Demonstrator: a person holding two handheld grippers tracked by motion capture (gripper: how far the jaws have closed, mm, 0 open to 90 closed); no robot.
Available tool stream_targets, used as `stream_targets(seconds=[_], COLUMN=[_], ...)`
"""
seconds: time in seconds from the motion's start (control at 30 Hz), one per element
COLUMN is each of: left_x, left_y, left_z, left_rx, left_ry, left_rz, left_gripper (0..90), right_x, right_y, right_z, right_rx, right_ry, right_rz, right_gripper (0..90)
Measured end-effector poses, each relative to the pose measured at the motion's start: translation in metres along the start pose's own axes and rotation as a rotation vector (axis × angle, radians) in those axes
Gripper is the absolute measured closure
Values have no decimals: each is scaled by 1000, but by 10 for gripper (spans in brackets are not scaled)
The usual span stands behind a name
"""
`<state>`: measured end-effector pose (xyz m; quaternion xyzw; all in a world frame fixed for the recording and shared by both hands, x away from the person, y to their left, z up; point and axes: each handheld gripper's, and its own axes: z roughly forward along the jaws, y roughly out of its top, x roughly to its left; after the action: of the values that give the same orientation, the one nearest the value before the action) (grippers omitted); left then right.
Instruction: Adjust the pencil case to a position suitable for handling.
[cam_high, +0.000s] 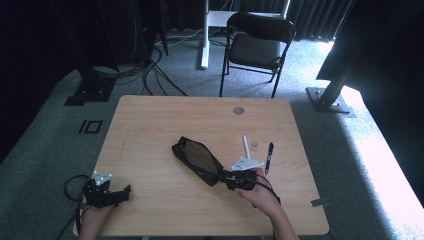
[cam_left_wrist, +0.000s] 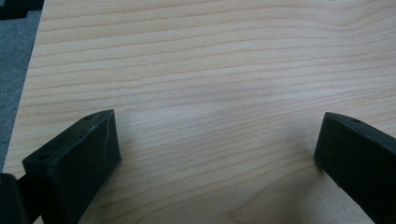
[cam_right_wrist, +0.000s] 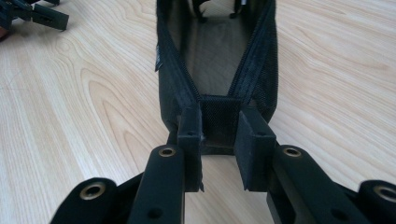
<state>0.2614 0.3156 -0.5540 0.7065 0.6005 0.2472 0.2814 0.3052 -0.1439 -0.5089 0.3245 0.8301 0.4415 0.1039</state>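
**benchwatcher:** so what are the tongs doing right now?

**pouch_guy:** right gripper (cam_right_wrist: 218, 154) is pinching the near end of the black zip pouch (cam_high: 196, 159), jaws pressed in on the fabric tab where the two zipper lines meet. You see that best in the right gripper view. The pouch is unzipped and gaping open.

**benchwatcher:** and the left one?

**pouch_guy:** left gripper (cam_left_wrist: 217, 154) has its jaws spread wide with bare wood between them, sitting at the near-left corner of the table (cam_high: 150, 125), well apart from the pouch.

**benchwatcher:** where's the pouch sit exactly?

**pouch_guy:** around the middle of the table, lying at an angle, far end pointing up-left in the high view. Just right of it there's a white pen (cam_high: 246, 145), a small tan bit (cam_high: 254, 146) and a blue pen (cam_high: 270, 156). Black folding chair (cam_high: 257, 45) beyond the table.
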Motion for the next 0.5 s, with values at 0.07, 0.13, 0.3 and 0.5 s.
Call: stream_targets(seconds=[0.07, 0.13, 0.3, 0.5], left_x=[0, 0, 0, 0], left_y=[0, 0, 0, 0], left_z=[0, 0, 0, 0], left_rx=[-1, -1, -1, 1], left_ry=[0, 0, 0, -1], left_rz=[-1, 0, 0, 2], left_gripper=[4, 4, 4, 4], right_x=[-2, -2, -7, -14], right_y=[-7, -10, -20, -32], right_z=[-11, -17, -29, -46], right_rx=[7, 7, 7, 2], right_ry=[-3, -2, -12, -22], right_rz=[2, 13, 25, 57], right_gripper=[734, 734, 734, 733])
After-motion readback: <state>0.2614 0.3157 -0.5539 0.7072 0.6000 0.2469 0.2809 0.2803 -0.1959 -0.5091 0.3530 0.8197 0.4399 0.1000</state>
